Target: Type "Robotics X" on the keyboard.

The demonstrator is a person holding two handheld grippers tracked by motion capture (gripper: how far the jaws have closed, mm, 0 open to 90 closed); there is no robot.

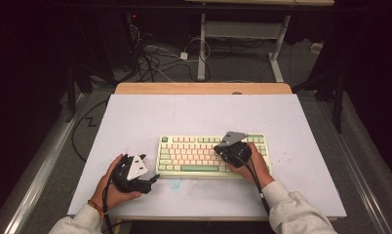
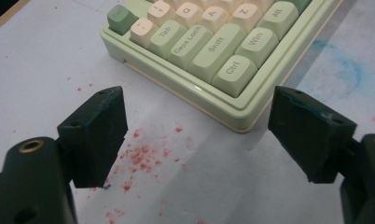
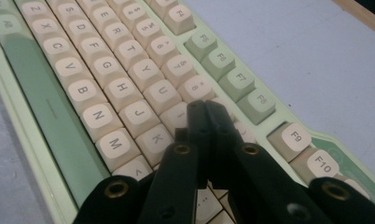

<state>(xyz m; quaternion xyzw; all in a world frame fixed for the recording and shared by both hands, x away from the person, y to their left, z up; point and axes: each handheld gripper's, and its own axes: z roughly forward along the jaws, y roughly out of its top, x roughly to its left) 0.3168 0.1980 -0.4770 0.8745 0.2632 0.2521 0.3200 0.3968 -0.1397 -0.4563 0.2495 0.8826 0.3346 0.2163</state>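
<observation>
Keyboard [image 1: 211, 155], pale green with cream keys, lies flat near the middle of the white desk [image 1: 135, 117]. Over its right half the right tool [image 3: 205, 108] hangs with jaws pressed together, holding nothing, tips down at the keys around I and K. Just left of the keyboard's near-left corner, the left tool [image 2: 197, 135] rests low in the hand, jaws spread wide and empty above red specks [image 2: 141, 156].

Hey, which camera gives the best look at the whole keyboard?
The high view: it shows the entire keyboard lying on the table. The left gripper view catches just its Ctrl-and-Shift corner, and the right gripper view shows letter and function keys up close.
</observation>
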